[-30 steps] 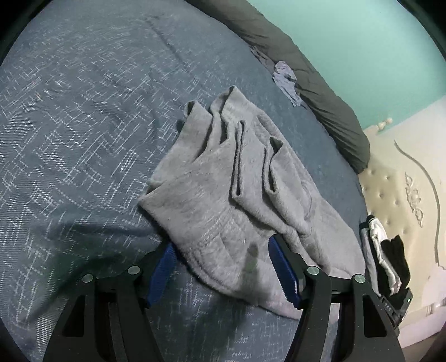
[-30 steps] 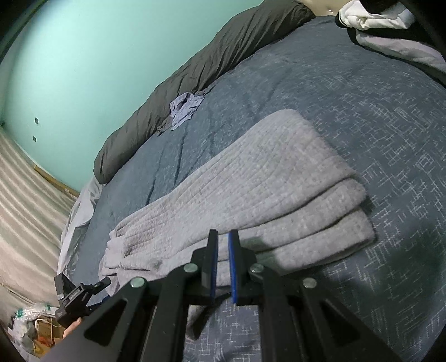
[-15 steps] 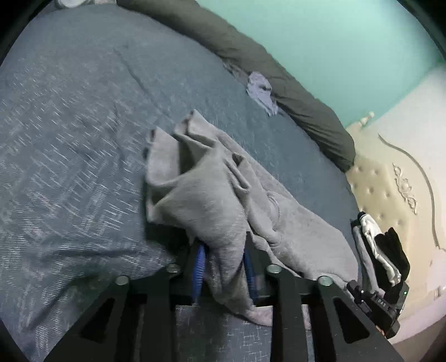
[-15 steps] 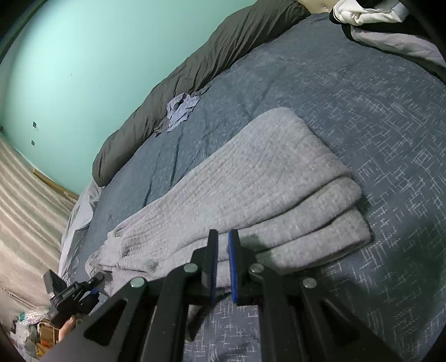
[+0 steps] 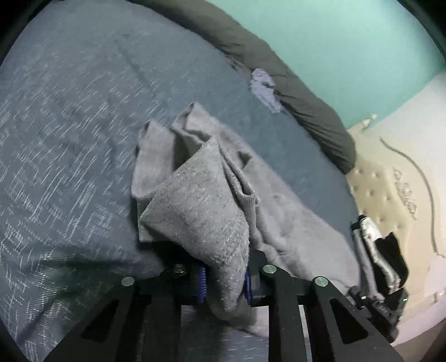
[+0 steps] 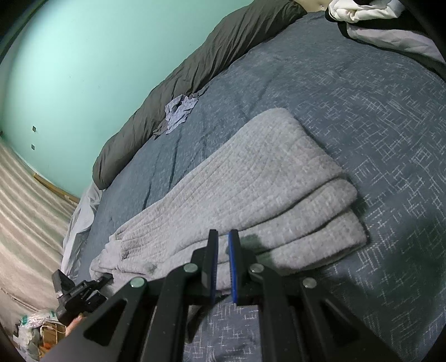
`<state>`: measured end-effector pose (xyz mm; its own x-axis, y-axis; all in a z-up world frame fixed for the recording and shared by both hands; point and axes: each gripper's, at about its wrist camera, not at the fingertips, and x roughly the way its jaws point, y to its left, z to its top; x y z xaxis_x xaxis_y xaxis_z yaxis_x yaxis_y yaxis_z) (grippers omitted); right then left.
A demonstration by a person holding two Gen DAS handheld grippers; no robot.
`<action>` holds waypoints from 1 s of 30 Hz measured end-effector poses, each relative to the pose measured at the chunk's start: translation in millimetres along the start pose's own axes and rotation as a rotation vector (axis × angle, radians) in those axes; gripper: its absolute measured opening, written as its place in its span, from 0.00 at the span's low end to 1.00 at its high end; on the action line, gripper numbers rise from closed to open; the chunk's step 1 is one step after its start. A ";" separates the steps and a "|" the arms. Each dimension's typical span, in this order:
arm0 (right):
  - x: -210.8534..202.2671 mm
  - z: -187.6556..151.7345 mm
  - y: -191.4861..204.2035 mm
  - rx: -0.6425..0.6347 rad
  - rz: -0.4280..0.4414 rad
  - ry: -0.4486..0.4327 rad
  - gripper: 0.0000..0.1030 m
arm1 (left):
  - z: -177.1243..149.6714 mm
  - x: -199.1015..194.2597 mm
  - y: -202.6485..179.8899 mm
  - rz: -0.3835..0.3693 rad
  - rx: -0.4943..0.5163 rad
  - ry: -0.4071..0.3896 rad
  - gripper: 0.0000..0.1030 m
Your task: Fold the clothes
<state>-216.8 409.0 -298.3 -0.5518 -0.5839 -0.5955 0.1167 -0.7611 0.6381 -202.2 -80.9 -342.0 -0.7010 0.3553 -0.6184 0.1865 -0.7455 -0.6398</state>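
Note:
A grey knitted garment [image 5: 200, 200] lies on the blue patterned bedspread [image 5: 69, 153]. Its near end is bunched and lifted. My left gripper [image 5: 224, 281] has its jaws closing, and a fold of that end runs between the blue pads [image 5: 201, 284]. In the right wrist view the same garment [image 6: 251, 178] stretches away in flat stacked layers. My right gripper [image 6: 223, 250] hovers shut over its near edge, with nothing visibly pinched. The left gripper [image 6: 80, 289] shows at the garment's far left end. The right gripper [image 5: 376, 300] shows at the lower right of the left wrist view.
A dark grey rolled duvet [image 6: 172, 92] lines the teal wall, with a small pale blue cloth [image 6: 178, 111] beside it. A black and white clothes pile [image 6: 370, 16] sits at the far corner. A cream tufted headboard [image 5: 390, 189] stands to the right, striped curtains [image 6: 25, 211] to the left.
My left gripper's jaws closed from wide apart onto the garment's near edge and raised it, bunching the cloth. The right gripper has stayed shut and still.

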 end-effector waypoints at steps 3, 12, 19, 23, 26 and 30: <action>-3.8 1.7 -3.4 0.014 0.002 -0.012 0.07 | 8.0 -8.7 -30.1 -0.031 0.049 -0.024 0.14; -16.7 11.5 -17.4 0.066 0.023 -0.046 0.07 | 22.2 5.3 -178.8 -0.159 0.224 -0.043 0.13; -37.0 24.9 -41.2 0.125 0.024 -0.101 0.07 | -62.0 101.8 -313.0 -0.207 0.514 0.192 0.13; -43.8 31.3 -62.4 0.176 0.009 -0.118 0.06 | -128.4 157.7 -320.2 -0.074 0.649 0.367 0.14; -44.3 34.3 -73.8 0.200 -0.001 -0.112 0.06 | -141.2 165.5 -308.9 -0.051 0.653 0.387 0.16; -40.2 38.6 -72.7 0.196 0.008 -0.107 0.07 | -138.4 157.7 -307.2 -0.049 0.664 0.392 0.27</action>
<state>-234.9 498.8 -301.9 -0.6373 -0.5483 -0.5415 -0.0353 -0.6812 0.7313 -274.8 282.2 -306.1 -0.3800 0.4775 -0.7922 -0.3772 -0.8620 -0.3387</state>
